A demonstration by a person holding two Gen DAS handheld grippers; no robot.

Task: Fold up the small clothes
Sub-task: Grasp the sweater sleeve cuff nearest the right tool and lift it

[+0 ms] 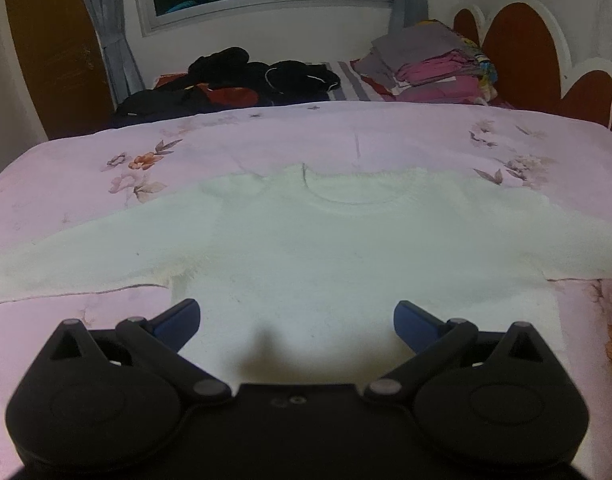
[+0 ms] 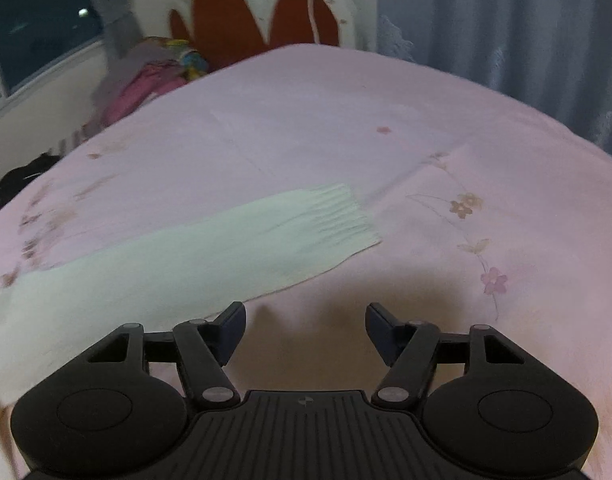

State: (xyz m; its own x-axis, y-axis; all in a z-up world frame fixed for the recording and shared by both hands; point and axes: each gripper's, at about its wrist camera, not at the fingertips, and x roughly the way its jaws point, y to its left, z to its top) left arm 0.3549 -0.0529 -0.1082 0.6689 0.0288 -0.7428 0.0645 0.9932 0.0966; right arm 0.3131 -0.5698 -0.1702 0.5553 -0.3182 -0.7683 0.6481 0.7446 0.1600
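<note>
A white long-sleeved sweater (image 1: pixel 306 248) lies flat on the pink floral bedspread (image 1: pixel 86 184), neckline far from me, both sleeves spread sideways. My left gripper (image 1: pixel 297 320) is open and empty, hovering over the sweater's lower body near the hem. In the right wrist view the sweater's right sleeve (image 2: pixel 210 256) stretches out to its ribbed cuff (image 2: pixel 342 216). My right gripper (image 2: pixel 305 328) is open and empty, just in front of the sleeve's lower edge, over bare bedspread (image 2: pixel 426 140).
A pile of dark clothes (image 1: pixel 234 80) and a stack of folded grey and pink clothes (image 1: pixel 430 64) lie at the far side of the bed. The red and white headboard (image 1: pixel 518 48) stands at the right. A window and curtains are behind.
</note>
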